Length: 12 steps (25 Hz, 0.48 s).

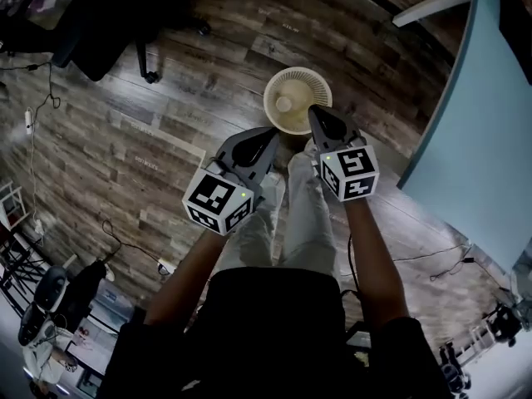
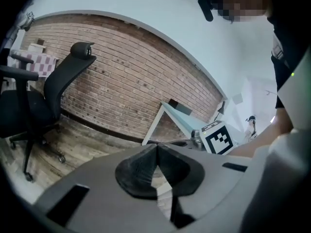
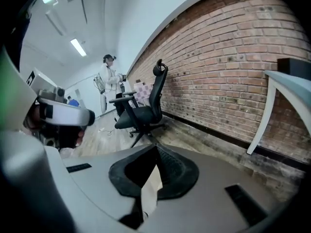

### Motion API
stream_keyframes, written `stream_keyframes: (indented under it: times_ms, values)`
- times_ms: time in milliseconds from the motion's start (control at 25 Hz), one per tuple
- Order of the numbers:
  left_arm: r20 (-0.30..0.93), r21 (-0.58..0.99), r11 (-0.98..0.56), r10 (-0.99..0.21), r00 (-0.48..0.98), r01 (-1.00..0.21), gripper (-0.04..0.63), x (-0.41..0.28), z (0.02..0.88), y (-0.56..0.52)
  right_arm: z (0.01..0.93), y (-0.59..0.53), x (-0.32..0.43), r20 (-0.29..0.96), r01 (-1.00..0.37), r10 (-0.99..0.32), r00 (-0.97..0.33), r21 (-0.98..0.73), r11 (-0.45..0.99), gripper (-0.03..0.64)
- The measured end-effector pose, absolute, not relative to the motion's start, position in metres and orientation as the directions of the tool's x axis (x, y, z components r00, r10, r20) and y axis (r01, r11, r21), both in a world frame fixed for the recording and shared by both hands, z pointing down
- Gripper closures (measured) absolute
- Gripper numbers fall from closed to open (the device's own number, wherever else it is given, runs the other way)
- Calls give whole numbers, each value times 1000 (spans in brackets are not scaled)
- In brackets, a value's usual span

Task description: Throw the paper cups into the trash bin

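Cream bin (image 1: 283,80) lies below the left tool (image 1: 271,135) and right tool (image 1: 315,112), both shut and empty; unopened, they would likely topple any next cup.

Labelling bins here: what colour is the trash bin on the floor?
Cream trash bin, clearest in the head view.

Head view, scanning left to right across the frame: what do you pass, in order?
Chair → left tool → bin → right tool → table.
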State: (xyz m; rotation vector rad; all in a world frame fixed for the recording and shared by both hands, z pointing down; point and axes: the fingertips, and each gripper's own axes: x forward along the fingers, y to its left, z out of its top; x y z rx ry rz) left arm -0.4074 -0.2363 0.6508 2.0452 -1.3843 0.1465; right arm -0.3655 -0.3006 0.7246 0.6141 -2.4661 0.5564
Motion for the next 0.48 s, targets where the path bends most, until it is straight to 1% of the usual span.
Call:
stream_keyframes:
  times_ms: [280,480]
  values:
    - [368,443,-250,-825,429,-861,592,-402,596,-253,636,-304,-374,508,-489,-317,-801,-250,836,611]
    - [344,422,-294,-823,451,-858,592,-401,561,-253,574,-303,-377,443,-473,-339,-830,-235,849,611]
